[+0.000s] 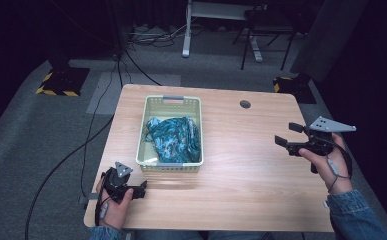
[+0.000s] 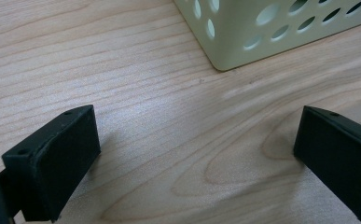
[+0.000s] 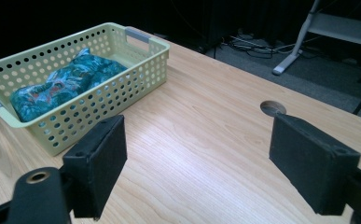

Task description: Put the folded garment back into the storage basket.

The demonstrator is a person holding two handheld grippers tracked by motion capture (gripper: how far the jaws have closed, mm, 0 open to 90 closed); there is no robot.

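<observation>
The pale green basket (image 1: pixel 171 167) sat a little toward the left edge of the tabletop (image 1: pixel 251 185), its far end close to the far edge, with the blue-green patterned cloth (image 1: pixel 173 137) bunched inside it, mostly toward the near end. The left gripper (image 1: pixel 142 190) rested low by the near left corner of the tabletop, jaws wide with nothing between them, pointing at the basket's near corner just ahead. The right gripper (image 1: pixel 288 135) hovered near the right edge, well apart from the basket, its jaws also wide and empty.

From where I stood, the risk lay in the basket itself. It looked light, and a reach from the right for the cloth might have caught the perforated wall and shoved the whole basket toward the left edge, unless the left gripper steadied it. The cloth was crumpled too, so a shallow pinch could have taken one fold alone and let the rest drag over the rim or tip the basket.
</observation>
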